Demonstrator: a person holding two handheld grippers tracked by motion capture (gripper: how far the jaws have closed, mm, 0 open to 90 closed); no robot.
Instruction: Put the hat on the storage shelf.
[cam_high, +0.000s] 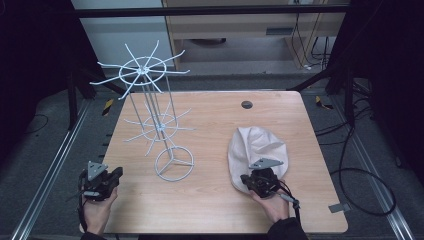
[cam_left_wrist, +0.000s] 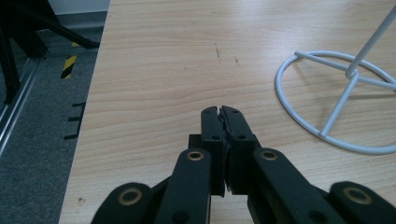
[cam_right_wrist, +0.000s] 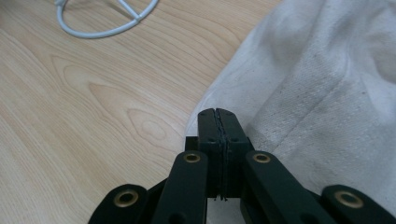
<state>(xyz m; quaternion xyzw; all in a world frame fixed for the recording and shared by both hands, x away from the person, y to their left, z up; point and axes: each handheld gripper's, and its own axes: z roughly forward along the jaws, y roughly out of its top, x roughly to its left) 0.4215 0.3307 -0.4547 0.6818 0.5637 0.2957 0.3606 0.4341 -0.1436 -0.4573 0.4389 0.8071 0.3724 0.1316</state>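
A white wire rack (cam_high: 159, 126) stands on the left half of the wooden table (cam_high: 210, 200), with two tiers of spoked arms and a round ring base (cam_left_wrist: 322, 136). A pale cloth cap (cam_high: 257, 145) lies crumpled on the right half. My left gripper (cam_high: 116, 175) rests near the table's front left corner, shut and empty (cam_left_wrist: 221, 111), with the ring base to its right. My right gripper (cam_high: 248, 179) is shut at the cap's near edge. Its closed tips (cam_right_wrist: 217, 113) lie right at the cloth (cam_right_wrist: 327, 93) border, with nothing visibly between them. The ring base (cam_right_wrist: 93, 33) lies far off at the upper left.
A small dark round grommet (cam_high: 246, 104) sits in the table near its far edge. Metal floor rails (cam_high: 50, 170) run along both sides of the table, and cables (cam_high: 360, 180) lie on the floor at the right. Bare wood lies between rack and cap.
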